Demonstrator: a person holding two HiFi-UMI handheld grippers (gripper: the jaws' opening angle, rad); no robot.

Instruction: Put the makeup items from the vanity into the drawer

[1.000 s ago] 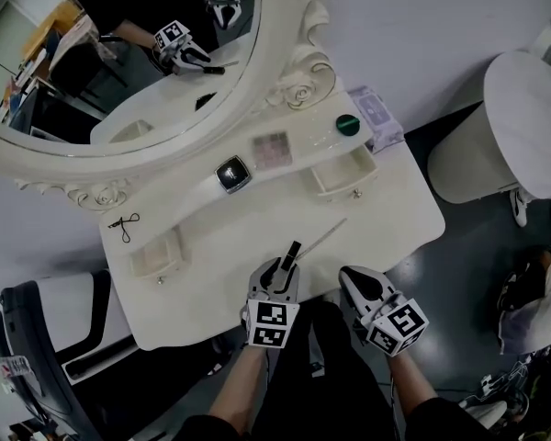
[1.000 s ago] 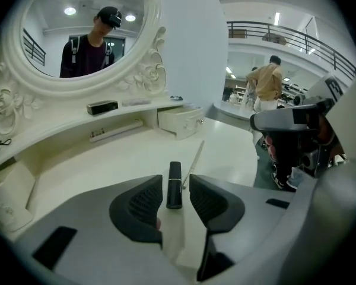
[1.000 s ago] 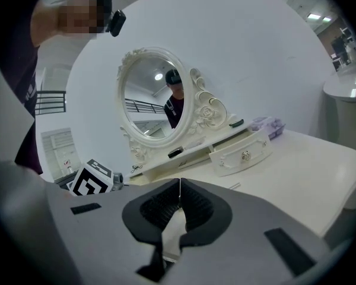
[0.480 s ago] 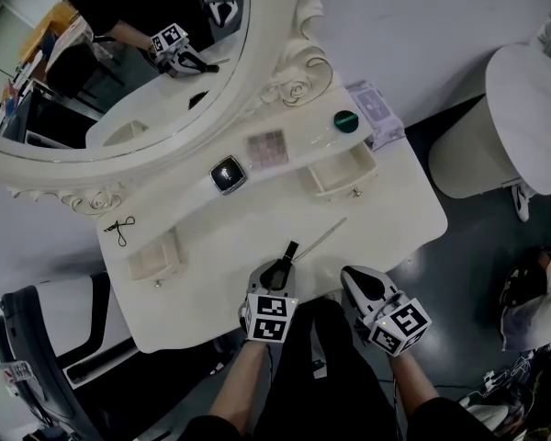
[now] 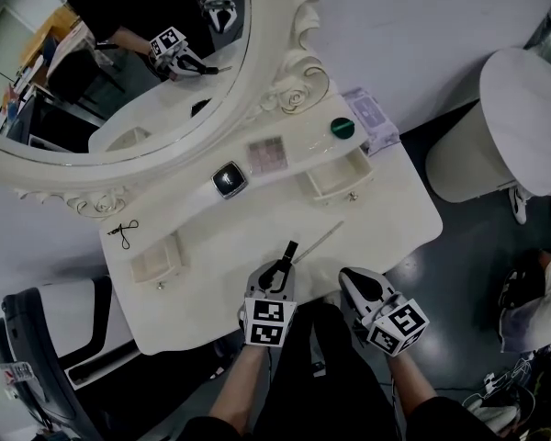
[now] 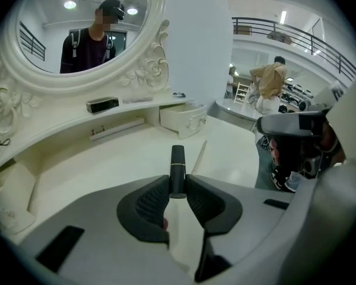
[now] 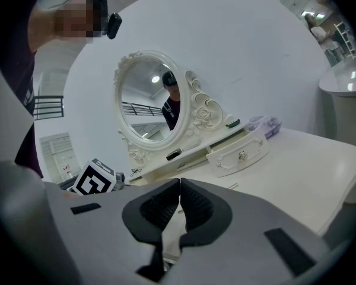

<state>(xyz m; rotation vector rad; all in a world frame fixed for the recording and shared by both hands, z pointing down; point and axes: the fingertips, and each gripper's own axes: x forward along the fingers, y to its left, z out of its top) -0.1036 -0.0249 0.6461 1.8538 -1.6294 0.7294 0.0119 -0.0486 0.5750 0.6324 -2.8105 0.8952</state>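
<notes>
Left claw clamps a black tube near the bench's front edge.
Its jaws have just been closing and now pinch the tube's near end, beside a thin stick. The right claw is empty, jaws together. 1 open drawer sits well beyond.

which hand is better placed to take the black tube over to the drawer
Left. The left gripper has just been closing its jaws, and they pinch the black tube lying on the tabletop. The right gripper is shut on nothing, near the table's front edge.
</notes>
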